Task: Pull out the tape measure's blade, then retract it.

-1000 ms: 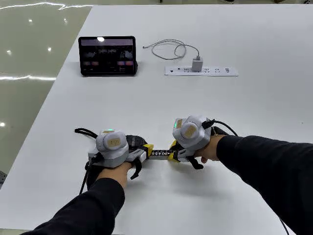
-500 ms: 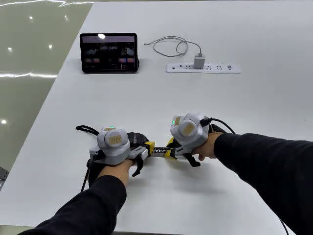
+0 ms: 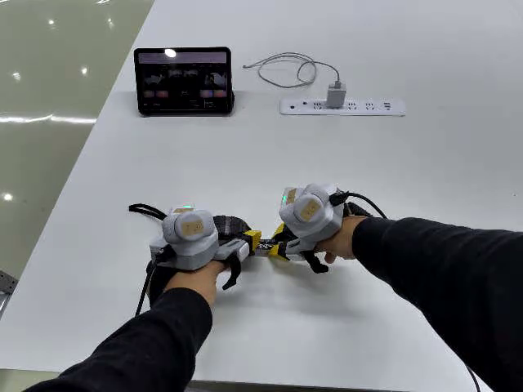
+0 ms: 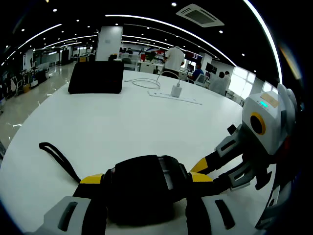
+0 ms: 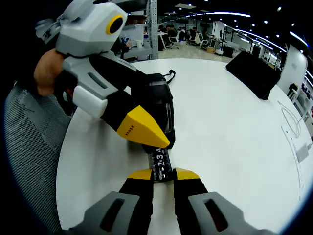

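Left gripper [image 4: 146, 178]: fingers are clamping the black tape measure [image 4: 141, 193], which is sitting on the worktop [image 4: 122, 127]. Blade [image 5: 159, 160]: a short length is showing. Right gripper [image 5: 164, 174]: fingers are pinching the blade's end. Risk: the blade is likely to be slipping free and snapping back if the pinch is weak.

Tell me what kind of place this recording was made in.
Probably a large open-plan office or lab: a white table carrying a tablet and a power strip, with rows of ceiling lights and people standing further back.
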{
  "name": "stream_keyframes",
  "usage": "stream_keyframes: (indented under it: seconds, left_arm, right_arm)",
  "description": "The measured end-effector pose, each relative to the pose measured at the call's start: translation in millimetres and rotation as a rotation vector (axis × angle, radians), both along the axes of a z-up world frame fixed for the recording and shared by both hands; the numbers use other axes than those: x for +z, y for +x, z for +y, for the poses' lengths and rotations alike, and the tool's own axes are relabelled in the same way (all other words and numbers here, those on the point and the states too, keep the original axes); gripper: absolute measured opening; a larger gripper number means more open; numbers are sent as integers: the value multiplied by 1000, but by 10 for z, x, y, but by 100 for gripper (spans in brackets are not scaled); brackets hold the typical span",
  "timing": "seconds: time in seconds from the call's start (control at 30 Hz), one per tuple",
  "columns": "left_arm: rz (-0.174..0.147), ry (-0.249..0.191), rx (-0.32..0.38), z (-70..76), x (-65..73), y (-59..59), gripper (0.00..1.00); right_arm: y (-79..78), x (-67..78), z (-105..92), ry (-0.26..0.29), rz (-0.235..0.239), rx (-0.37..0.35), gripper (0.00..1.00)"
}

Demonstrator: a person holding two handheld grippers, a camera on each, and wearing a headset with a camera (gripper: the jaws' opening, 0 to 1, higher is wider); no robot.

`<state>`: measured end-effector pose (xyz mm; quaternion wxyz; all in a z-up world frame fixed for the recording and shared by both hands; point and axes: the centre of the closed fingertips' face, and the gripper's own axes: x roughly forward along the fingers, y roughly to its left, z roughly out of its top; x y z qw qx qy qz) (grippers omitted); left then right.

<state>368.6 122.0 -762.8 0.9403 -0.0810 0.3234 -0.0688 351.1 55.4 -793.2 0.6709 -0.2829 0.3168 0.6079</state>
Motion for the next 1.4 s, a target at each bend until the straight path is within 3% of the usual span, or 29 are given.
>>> stream_keyframes:
  seconds: [0.73, 1.13, 1.4]
  left_arm:
    - [11, -18, -17, 5, -6, -5, 61]
    - [7, -20, -13, 10, -7, 3, 61]
    - [7, -19, -19, 7, -7, 0, 61]
  right_arm:
    - [-35, 3, 200, 32, 14, 2, 11]
    - [-31, 10, 179, 27, -53, 32, 12]
    - [-26, 24, 137, 42, -23, 18, 12]
